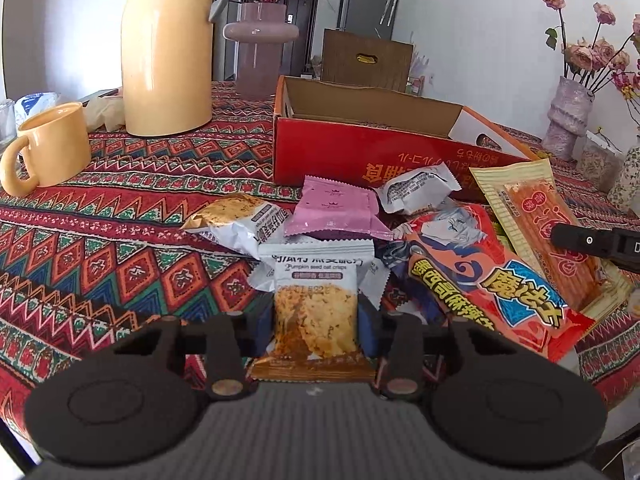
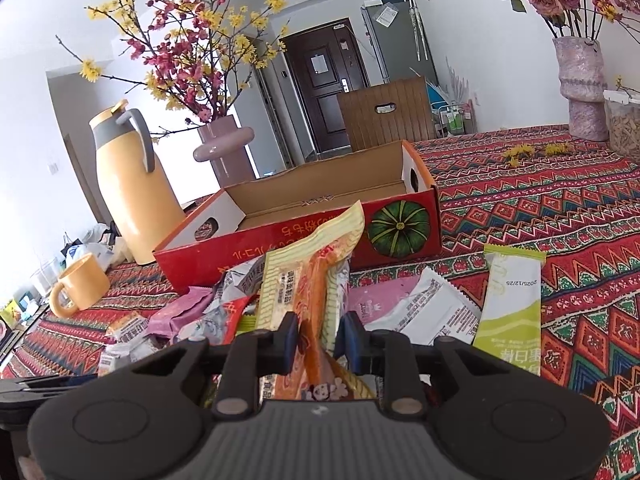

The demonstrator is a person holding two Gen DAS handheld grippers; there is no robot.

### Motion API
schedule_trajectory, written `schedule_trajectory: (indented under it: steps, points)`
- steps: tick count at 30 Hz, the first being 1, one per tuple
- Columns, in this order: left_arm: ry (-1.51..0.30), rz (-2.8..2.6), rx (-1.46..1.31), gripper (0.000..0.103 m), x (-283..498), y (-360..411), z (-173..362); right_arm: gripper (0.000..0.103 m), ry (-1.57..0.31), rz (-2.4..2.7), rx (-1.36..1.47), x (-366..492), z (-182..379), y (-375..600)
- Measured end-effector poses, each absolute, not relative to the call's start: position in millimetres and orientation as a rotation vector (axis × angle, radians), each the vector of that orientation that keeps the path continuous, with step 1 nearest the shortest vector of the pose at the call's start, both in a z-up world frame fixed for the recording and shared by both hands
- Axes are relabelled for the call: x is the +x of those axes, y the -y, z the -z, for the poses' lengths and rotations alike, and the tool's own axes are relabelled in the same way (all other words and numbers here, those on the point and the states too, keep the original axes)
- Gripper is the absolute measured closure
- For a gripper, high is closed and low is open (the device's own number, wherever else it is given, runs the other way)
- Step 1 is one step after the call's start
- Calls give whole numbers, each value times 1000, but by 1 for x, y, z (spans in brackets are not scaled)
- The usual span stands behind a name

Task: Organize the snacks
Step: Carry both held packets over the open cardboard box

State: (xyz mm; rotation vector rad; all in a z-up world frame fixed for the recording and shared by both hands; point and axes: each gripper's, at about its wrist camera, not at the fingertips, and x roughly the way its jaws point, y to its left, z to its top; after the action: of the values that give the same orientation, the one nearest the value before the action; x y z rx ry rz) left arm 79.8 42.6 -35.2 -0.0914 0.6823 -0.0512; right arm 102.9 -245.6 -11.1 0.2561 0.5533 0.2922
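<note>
My left gripper (image 1: 316,322) is shut on a pumpkin seed oat crisp packet (image 1: 316,304), held in front of a pile of snack packets. My right gripper (image 2: 318,338) is shut on a long yellow-and-orange spicy strip packet (image 2: 316,268), lifted and bent upward; the same packet (image 1: 548,236) shows in the left wrist view with the right gripper's finger on it. An open red cardboard box (image 1: 360,148) with a pumpkin picture (image 2: 400,228) stands behind the pile, empty inside as far as I see. A pink packet (image 1: 336,212) and a red cartoon packet (image 1: 492,280) lie in the pile.
A yellow thermos jug (image 1: 166,52) and yellow mug (image 1: 56,144) stand at the back left, a pink vase (image 1: 260,48) behind. A green sachet (image 2: 510,304) and white packet (image 2: 432,308) lie right of the pile. A flower vase (image 2: 582,88) stands far right on the patterned tablecloth (image 2: 560,208).
</note>
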Motion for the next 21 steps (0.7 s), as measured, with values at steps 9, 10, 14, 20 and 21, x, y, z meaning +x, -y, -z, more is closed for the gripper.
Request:
schedule_trajectory:
  steps: [9,10,14,20,21]
  points:
    - [-657,47,-80,63,76,-43,27,79,-533,-297,269,98,5,248]
    - [-652,46,-79,63,75,-42,25,79,-528,-298,272,97,3,249]
    - [-629,42,-72,63,73,-41,16,79,-511,-299,275,93,-4,250]
    - [-597,44,-66,63,76,-37,1,79,-486,-299,275,93,-16,253]
    - [-594,43,-66,63,78,-37,-2,79,-482,-298,274,94,-18,253]
